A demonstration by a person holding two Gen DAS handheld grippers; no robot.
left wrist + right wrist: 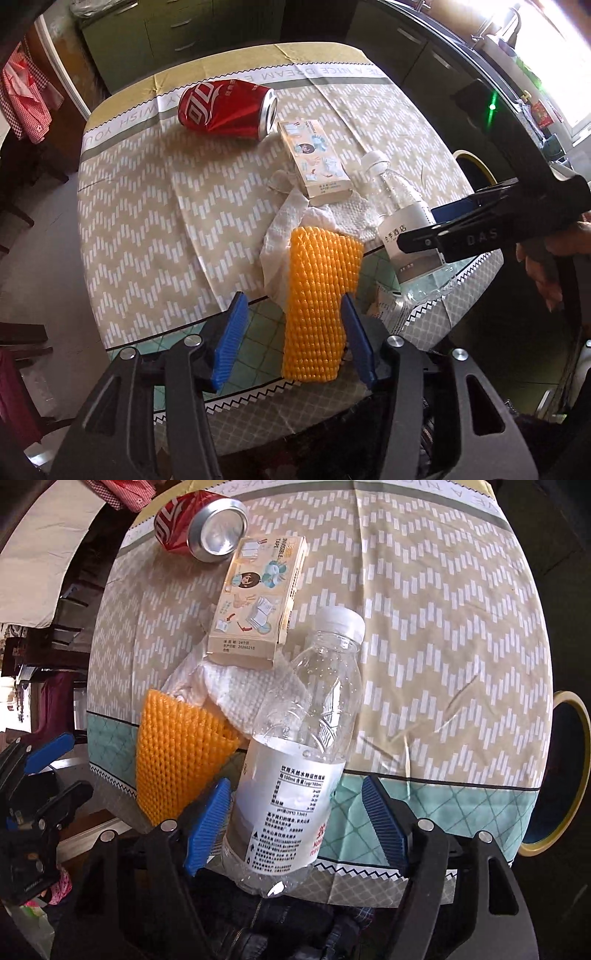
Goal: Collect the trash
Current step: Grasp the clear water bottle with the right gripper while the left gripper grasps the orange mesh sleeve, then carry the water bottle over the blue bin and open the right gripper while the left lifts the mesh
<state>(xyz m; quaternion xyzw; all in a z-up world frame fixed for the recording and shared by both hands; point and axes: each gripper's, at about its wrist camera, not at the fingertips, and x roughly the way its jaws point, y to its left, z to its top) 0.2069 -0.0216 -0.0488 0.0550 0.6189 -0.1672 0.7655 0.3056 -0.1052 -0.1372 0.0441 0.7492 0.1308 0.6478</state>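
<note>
While the clear plastic bottle [291,746] lies on its side at the near edge of the worktop [424,627], its long axis runs away from the right wrist camera, white cap [341,622] pointing toward the far side and base hanging at the cloth's edge. The right hand-held gripper [295,823] has its blue pads [207,823] spread apart on either side of the bottle's labelled lower half; the left-hand pad is right against the label, the other stands clear. The left hand-held gripper [290,339] is likewise open, its pads flanking the near end of an orange foam net sleeve [319,299], whose long axis also runs away from that camera. A crumpled white paper towel [295,221] lies under the sleeve's far end and under a small cardboard box [314,162]. Farther back, a dented red can [227,109] lies on its side, its open end facing the box.
</note>
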